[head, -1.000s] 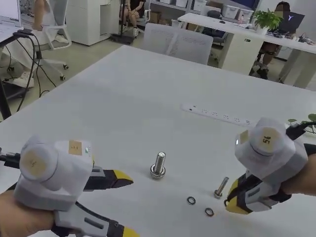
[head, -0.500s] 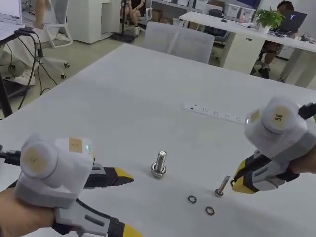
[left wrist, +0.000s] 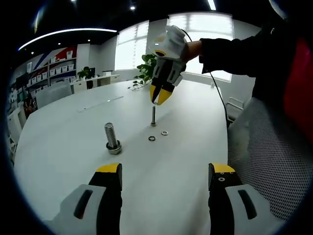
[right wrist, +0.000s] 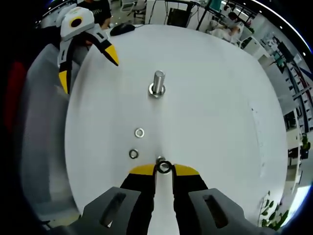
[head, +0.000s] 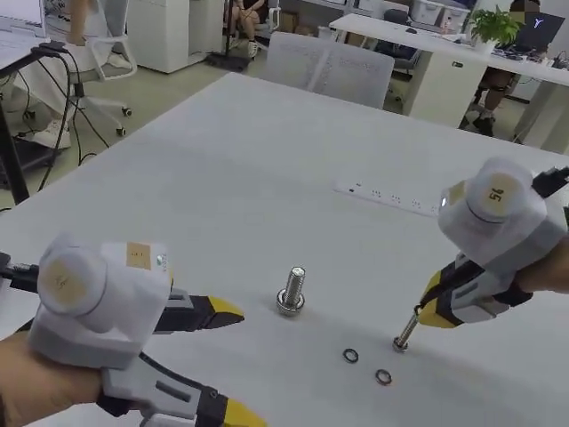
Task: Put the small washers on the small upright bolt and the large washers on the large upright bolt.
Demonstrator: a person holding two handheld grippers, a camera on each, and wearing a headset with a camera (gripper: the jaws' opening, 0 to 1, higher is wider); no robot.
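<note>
Lifted since earlier, right gripper [right wrist: 164, 170] hung over small bolt [head: 405, 331], clamped on a small washer [right wrist: 164, 167]; threading likely needed centred lowering; left gripper [left wrist: 166, 169] gaped, idle.

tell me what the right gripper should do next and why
Probably shift the right gripper a touch to centre its washer over the small bolt, then lower and open. The jaws are shut on the washer right at the bolt's top, but in the right gripper view the top sits just beyond the ring, not through it. Two loose washers wait on the table.
</note>
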